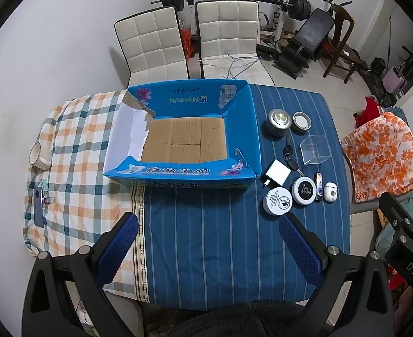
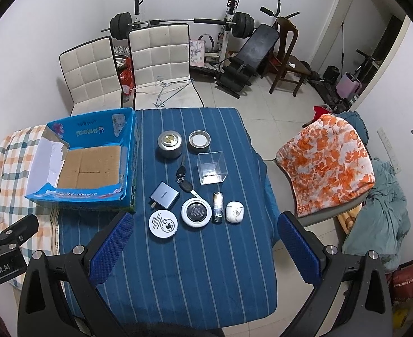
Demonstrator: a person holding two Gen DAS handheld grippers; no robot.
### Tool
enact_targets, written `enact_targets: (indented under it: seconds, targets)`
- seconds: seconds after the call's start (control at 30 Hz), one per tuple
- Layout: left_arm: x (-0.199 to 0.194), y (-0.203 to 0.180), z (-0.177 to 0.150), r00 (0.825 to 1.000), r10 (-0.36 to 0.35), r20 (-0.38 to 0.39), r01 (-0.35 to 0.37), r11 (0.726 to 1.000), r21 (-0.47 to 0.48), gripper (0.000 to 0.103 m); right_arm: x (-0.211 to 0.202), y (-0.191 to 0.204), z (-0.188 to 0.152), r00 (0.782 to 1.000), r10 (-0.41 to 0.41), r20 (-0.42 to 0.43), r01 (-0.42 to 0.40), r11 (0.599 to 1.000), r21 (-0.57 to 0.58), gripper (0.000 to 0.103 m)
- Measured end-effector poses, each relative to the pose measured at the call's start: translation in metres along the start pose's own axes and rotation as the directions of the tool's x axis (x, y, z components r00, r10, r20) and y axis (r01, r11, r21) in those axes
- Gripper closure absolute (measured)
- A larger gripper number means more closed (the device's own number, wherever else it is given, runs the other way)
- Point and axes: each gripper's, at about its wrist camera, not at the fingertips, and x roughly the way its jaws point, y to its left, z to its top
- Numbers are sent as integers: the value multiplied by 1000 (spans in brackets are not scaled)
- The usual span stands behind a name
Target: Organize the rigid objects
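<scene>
Grippers both hang wide apart and empty above the table: left gripper (image 1: 208, 248), right gripper (image 2: 203, 243). Small rigid items sit clustered on the blue cloth right of the empty blue box (image 2: 127, 151). Risks: keys (image 2: 182, 178) lie flat and snag cloth; clear cube (image 2: 212, 168) is slick, likely slips; round white tin (image 2: 163, 222) is wide for the jaws.

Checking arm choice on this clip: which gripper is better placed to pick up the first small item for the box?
Right, probably. The right gripper hangs open just short of the white round tin and its neighbours. The left gripper faces the empty blue box, with the items off to its right.
</scene>
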Motion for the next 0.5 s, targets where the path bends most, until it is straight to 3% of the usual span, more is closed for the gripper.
enact_targets:
  seconds: [0.5]
  targets:
    - [1,0,2,1000,4,0,-4,1000,2,0,1,-1,3,1000,2,0,-2,1000,4,0]
